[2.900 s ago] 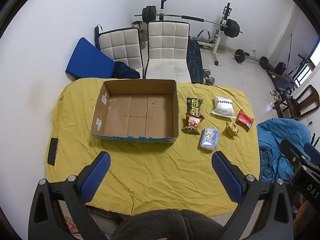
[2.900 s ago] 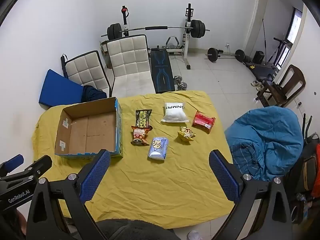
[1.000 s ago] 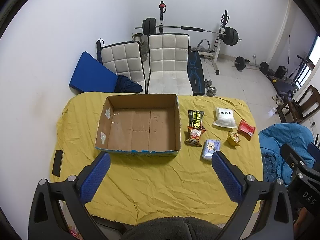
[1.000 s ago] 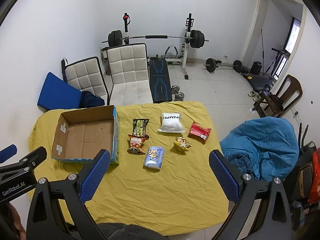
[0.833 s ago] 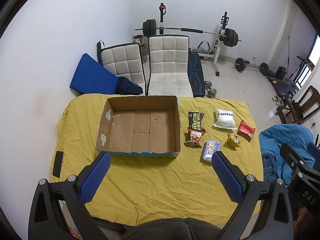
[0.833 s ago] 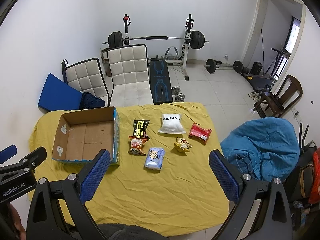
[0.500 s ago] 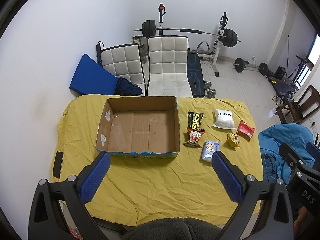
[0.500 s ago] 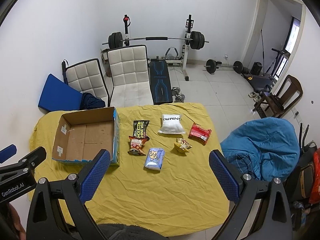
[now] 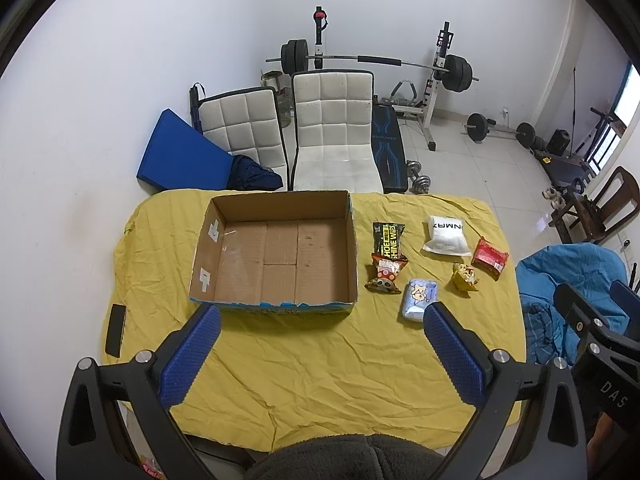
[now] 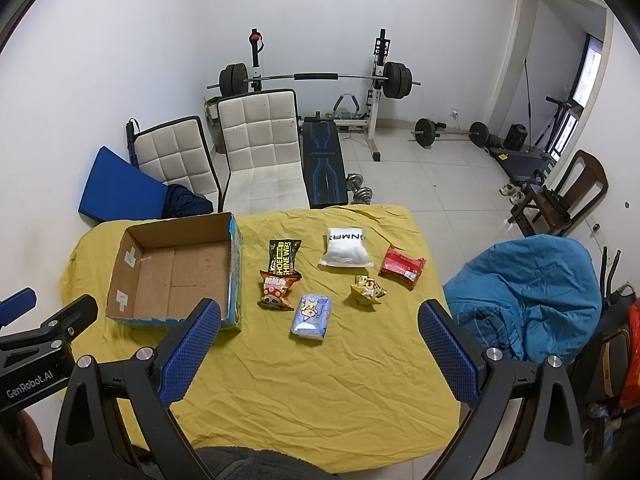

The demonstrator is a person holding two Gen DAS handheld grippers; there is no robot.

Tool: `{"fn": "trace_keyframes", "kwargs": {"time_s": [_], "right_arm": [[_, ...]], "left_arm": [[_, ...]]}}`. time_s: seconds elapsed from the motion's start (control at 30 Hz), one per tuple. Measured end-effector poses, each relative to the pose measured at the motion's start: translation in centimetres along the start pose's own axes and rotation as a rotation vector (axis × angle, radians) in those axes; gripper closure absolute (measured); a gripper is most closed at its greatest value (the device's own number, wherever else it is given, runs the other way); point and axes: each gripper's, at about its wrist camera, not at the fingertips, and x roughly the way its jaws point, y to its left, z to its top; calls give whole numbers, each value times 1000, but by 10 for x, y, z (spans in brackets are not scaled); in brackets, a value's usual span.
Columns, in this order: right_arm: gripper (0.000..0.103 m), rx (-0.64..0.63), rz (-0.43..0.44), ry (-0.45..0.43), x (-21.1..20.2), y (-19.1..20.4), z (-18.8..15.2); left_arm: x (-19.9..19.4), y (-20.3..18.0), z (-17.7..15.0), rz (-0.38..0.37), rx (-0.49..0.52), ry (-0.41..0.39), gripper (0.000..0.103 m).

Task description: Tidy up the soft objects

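An empty open cardboard box (image 9: 280, 256) (image 10: 176, 276) sits on the yellow-clothed table (image 9: 320, 360) (image 10: 320, 380). To its right lie several soft packets: a black wipes pack (image 9: 388, 239) (image 10: 283, 262), a red-orange snack bag (image 9: 385, 273) (image 10: 275, 290), a light blue tissue pack (image 9: 418, 300) (image 10: 312, 316), a white pouch (image 9: 446, 236) (image 10: 346, 254), a yellow bag (image 9: 465, 278) (image 10: 368, 294) and a red pack (image 9: 490, 258) (image 10: 402, 267). My left gripper (image 9: 320, 352) and right gripper (image 10: 318, 346) are both open and empty, held high above the table's near side.
A black phone (image 9: 115, 330) lies at the table's left edge. Two white chairs (image 9: 336, 132) and a blue mat (image 9: 180, 156) stand behind the table. A blue beanbag (image 10: 532, 296) is at the right. Gym gear stands at the back wall.
Both grippers have risen and drawn back a little, so the table looks smaller and farther. Nothing on the table has moved.
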Motion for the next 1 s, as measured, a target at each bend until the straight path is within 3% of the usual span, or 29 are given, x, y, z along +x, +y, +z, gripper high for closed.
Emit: {"fn": "trace_keyframes", "kwargs": {"time_s": [0.33, 0.57, 0.73, 1.0], "right_arm": [[2, 16, -6, 2, 6, -5, 1], [2, 118, -50, 52, 44, -50, 5], [2, 181, -100, 123, 97, -99, 4], [2, 224, -74, 282, 221, -167, 5]], "left_arm": [[6, -8, 1, -2, 6, 14, 0], [31, -23, 13, -4, 22, 9, 0], [84, -50, 26, -26, 72, 82, 0], [204, -105, 36, -62, 143, 268, 0]]}}
